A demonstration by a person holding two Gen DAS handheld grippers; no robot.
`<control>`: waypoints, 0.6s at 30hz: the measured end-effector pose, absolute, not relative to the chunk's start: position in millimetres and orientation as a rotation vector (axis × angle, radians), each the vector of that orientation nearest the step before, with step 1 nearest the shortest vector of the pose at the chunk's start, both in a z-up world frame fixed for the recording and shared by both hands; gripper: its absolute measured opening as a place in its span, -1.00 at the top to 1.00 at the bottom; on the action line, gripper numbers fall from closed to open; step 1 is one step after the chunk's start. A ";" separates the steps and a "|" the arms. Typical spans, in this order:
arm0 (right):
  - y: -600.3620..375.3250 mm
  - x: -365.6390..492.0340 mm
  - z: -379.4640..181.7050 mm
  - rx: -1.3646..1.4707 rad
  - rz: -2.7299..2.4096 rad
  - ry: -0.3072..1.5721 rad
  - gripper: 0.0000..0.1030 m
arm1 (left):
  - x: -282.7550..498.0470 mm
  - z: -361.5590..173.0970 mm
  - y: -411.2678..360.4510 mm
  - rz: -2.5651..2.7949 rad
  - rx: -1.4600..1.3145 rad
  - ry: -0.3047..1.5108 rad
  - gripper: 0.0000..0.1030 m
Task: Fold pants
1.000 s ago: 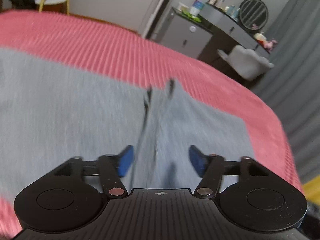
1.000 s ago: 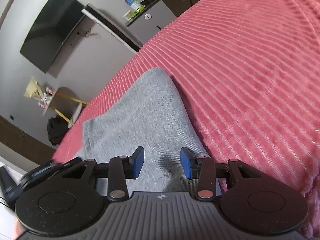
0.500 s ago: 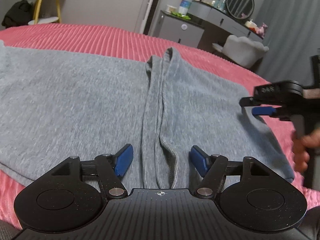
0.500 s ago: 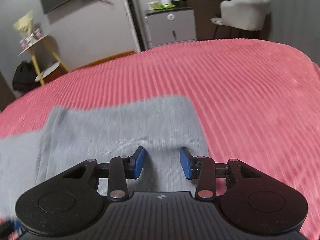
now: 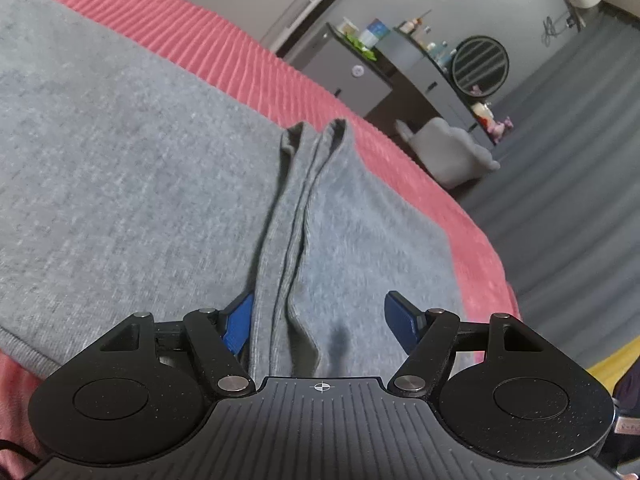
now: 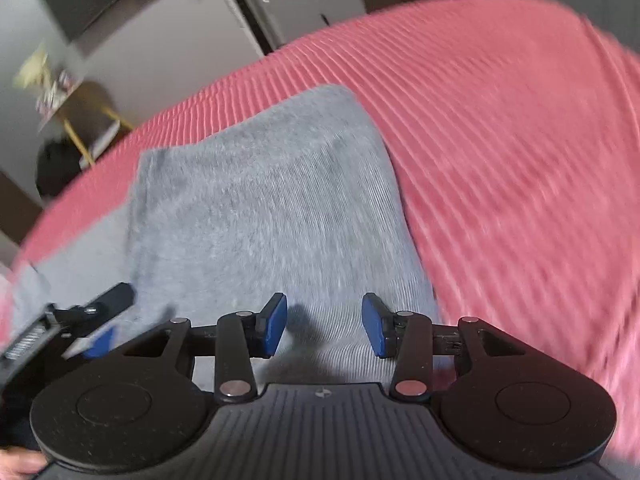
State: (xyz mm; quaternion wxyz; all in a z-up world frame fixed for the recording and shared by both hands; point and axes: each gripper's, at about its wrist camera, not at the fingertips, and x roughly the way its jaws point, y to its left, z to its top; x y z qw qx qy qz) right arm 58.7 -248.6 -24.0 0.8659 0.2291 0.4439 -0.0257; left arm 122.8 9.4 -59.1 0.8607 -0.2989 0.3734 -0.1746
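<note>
Left wrist: both claws (image 5: pixel 320 322) (image 6: pixel 324 330) opening, empty, over grey pants (image 5: pixel 140 184).

A red ribbed bedspread (image 5: pixel 248 60), grey cabinet (image 5: pixel 352 76), round mirror (image 5: pixel 480 65) and padded chair (image 5: pixel 452 152).

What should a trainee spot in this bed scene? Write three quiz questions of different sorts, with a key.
1. True or false: the grey knit pants lie on a smooth green sheet.
2. Multiple choice: in the left wrist view, what stands beyond the bed's far edge?
A. a round slatted mirror on a dark dresser
B. a bicycle
C. an open window
3. Fill in: in the left wrist view, a raised double ____ of cloth runs along the middle of the pants towards the camera.

Key
1. False: they lie on a pink ribbed bedspread.
2. A
3. ridge
</note>
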 end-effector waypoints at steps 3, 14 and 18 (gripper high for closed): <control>-242.2 54.0 -25.4 0.470 -0.050 0.934 0.17 | 127.1 -62.3 4.9 -0.369 -0.614 0.796 -0.34; -213.9 55.1 -22.6 0.332 -0.005 0.886 -0.54 | 139.5 -69.1 -1.2 -0.347 -0.576 0.834 0.65; -222.2 44.6 -16.9 0.430 0.018 0.816 -0.54 | 136.0 -62.8 4.6 -0.346 -0.602 0.823 0.66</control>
